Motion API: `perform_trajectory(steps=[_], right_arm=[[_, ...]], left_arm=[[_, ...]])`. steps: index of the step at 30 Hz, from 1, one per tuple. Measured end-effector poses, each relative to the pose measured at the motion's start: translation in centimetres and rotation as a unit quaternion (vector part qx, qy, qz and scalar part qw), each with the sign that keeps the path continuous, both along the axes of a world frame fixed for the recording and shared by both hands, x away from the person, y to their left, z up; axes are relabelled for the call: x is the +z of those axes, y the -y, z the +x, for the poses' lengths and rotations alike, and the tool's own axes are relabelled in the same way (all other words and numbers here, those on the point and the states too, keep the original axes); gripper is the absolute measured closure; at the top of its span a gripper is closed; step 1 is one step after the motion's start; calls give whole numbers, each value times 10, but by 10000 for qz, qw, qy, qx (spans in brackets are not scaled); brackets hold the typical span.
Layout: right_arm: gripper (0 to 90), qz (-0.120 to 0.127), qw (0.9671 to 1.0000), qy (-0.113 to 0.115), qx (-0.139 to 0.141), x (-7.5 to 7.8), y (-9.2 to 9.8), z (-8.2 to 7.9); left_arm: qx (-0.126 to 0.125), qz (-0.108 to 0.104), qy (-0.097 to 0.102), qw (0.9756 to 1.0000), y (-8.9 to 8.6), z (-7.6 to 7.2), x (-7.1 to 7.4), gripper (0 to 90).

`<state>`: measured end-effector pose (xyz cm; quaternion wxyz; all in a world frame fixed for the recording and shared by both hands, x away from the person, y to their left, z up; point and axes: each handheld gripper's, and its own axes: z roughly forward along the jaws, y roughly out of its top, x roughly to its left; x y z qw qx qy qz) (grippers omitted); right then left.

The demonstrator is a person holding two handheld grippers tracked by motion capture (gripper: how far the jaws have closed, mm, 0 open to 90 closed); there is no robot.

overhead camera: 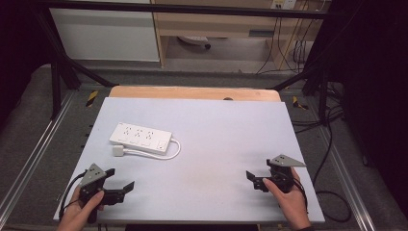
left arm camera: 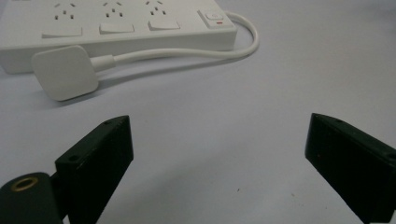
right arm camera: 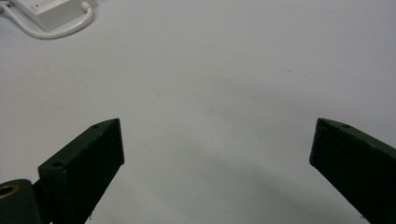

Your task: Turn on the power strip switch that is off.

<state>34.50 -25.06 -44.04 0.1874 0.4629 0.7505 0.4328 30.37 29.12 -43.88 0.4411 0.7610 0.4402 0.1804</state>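
Both spread wide, gripping nothing: left gripper (left arm camera: 219, 154) just short of white power strip (left arm camera: 116, 28), unlabelled; right gripper (right arm camera: 217, 158) well apart from it.

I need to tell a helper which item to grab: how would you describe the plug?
On the pale grey table, look left of centre for the white power strip. The plug lies beside its near edge on a short looped cable: a small, flat, rounded white square.
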Motion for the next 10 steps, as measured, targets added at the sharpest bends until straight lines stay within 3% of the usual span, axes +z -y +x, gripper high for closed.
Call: perform_trajectory(steps=[6, 10], right_arm=[[32, -66, 10000, -36, -5, -2, -1, 1], [28, -296, 9994, -190, -46, -8, -2, 3]], left_arm=[[-31, 168, -75, 9998, 4, 5, -8, 79], [126, 199, -152, 9996, 1, 10, -11, 83]])
